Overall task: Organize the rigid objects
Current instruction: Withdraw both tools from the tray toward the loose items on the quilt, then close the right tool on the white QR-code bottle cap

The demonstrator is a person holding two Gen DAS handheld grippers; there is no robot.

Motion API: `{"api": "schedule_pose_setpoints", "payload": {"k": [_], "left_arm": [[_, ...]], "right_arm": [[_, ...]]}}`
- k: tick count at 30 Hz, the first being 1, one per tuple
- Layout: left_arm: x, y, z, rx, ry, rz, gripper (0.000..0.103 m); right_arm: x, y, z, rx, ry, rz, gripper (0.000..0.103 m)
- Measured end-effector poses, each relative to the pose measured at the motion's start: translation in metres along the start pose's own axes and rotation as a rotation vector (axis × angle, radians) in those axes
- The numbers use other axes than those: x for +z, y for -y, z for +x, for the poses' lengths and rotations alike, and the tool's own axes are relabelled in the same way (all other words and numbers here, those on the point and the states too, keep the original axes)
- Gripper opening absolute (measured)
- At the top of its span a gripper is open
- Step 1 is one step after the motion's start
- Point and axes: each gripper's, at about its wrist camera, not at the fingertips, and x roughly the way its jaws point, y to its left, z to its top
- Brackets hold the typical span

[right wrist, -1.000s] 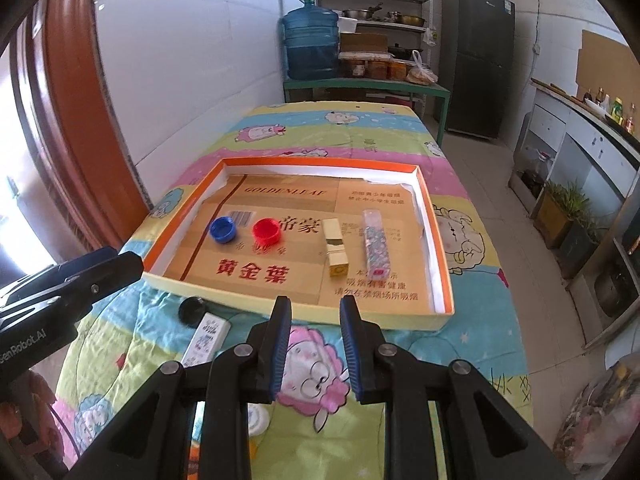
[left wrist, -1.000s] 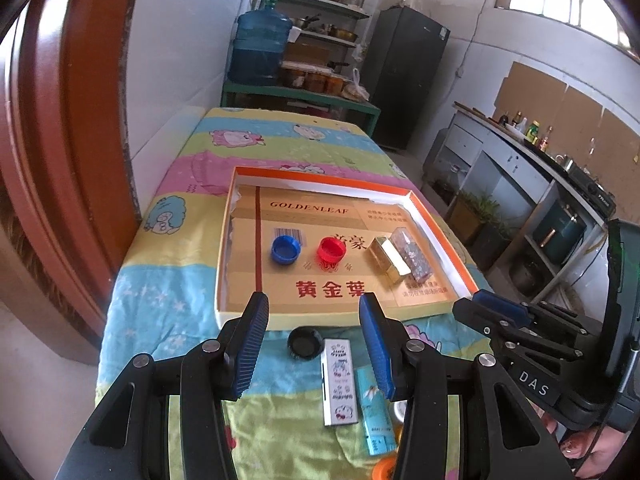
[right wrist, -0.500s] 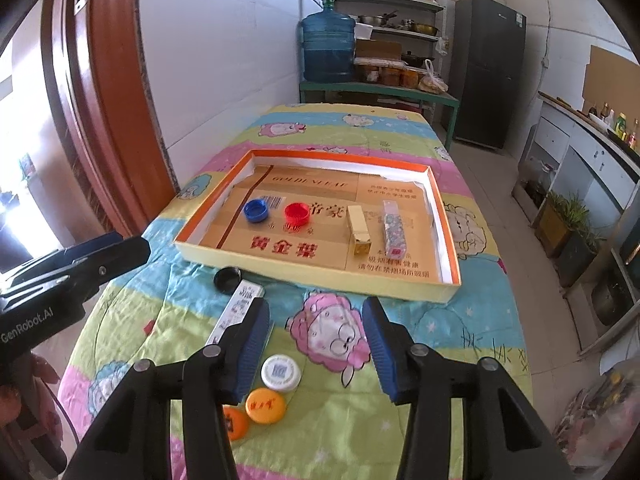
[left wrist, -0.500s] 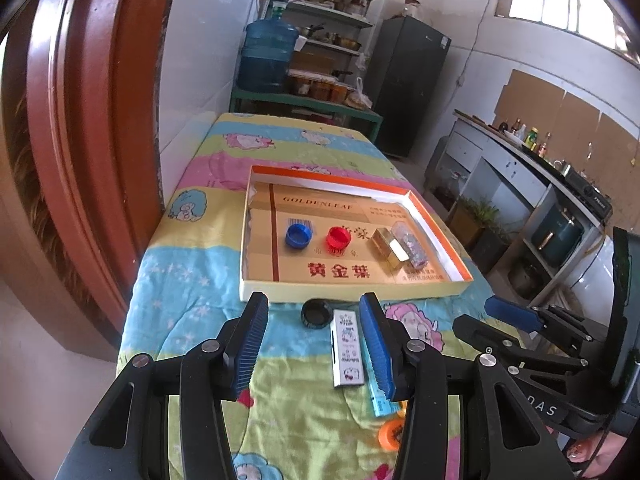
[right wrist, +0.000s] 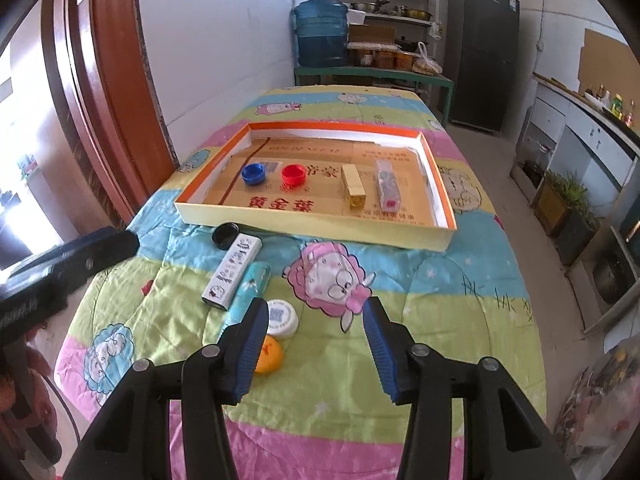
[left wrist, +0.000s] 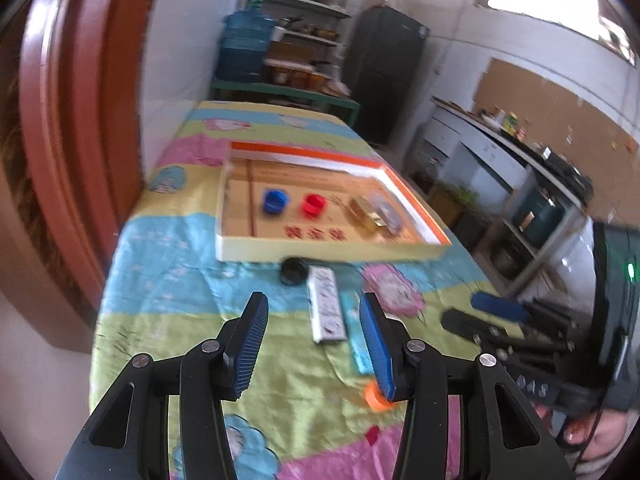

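On a cartoon-print quilted surface (right wrist: 400,288), both grippers hover empty between placements; the right gripper (right wrist: 316,344) has just been opening and stands half-wide with nothing between its pads, the left gripper (left wrist: 314,344) likewise half-wide and empty; sorted already in the orange-rimmed box lid (right wrist: 444,200), which reads 黄金葉 in red, lie a blue cap (right wrist: 253,173), a red cap (right wrist: 294,175), a gold box (right wrist: 353,186) and a clear case (right wrist: 387,184); left outside, near its front wall, are a black cap (right wrist: 225,235), a white cartoon-printed packet (right wrist: 233,271), a teal tube (right wrist: 248,288), a white cap (right wrist: 280,318) with a QR code, and an orange cap (right wrist: 269,354); the next pick probably calls for lowering over one and closing.
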Motion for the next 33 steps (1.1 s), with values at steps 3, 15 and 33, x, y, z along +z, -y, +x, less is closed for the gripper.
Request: {"api": "schedule_pose_setpoints", "payload": {"k": [3, 15, 33], "left_arm": [[-0.011, 0.01, 0.004, -0.011, -0.019, 0.032, 0.049], [-0.023, 0.005, 0.015, 0.003, -0.053, 0.009, 0.049], [-0.02, -0.008, 0.036, 0.019, -0.085, -0.012, 0.049]], "right_arm": [[-0.004, 0.004, 0.001, -0.003, -0.008, 0.016, 0.049], [-0.011, 0.002, 0.011, 0.016, -0.038, 0.016, 0.049], [-0.008, -0.015, 0.052, 0.04, -0.106, -0.037, 0.049]]}}
